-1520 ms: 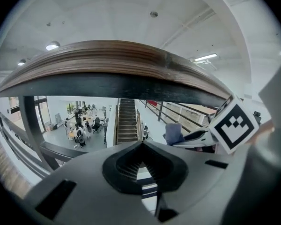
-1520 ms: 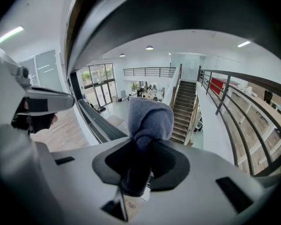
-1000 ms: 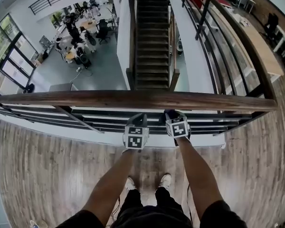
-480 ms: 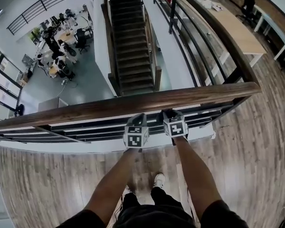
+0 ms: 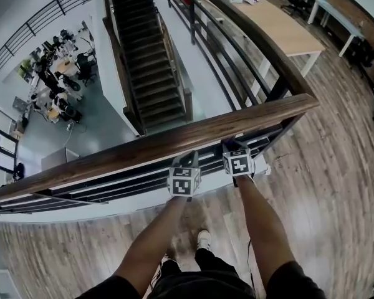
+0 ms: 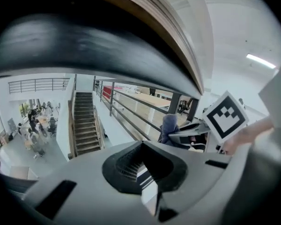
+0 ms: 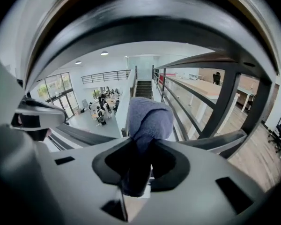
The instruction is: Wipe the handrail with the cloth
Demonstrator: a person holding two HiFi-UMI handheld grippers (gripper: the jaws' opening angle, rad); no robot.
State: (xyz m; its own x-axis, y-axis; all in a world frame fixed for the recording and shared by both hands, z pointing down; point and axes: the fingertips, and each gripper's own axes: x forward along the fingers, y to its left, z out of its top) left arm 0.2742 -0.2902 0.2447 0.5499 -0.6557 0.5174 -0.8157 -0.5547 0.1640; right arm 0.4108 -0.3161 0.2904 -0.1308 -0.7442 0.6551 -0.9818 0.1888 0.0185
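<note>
- Handrail [image 5: 143, 149]: a wooden rail on dark metal bars [image 5: 112, 182], running across the head view from lower left to upper right. It edges a wood-plank floor [image 5: 336, 167] above an open hall.
- Left claw [image 5: 188, 159]: held just under the near side of the handrail, with its marker cube facing up. In the left gripper view the left claw [image 6: 147, 168] is clenched, jaws drawn together, with nothing between them. The rail's dark underside fills the top of that view.
- Right claw [image 5: 232, 147]: just beside the left one, further right along the rail and likewise tucked beneath it.
- Cloth [image 7: 149, 121]: a blue-grey wad clamped between the jaws of the right claw [image 7: 141, 170]. Its bunched end stands up past the fingertips. It is also seen from the left gripper view [image 6: 169, 126], beside the right cube.
- Cloth position: directly below the handrail's underside. Its top shows against the open hall, and contact with the rail cannot be confirmed.
- Person: both forearms extend toward the rail, and shoes [image 5: 202, 238] stand on the plank floor.
- Surroundings: a staircase [image 5: 143, 61] descends beyond the rail. A long wooden table [image 5: 280, 27] stands on the upper level at right.
</note>
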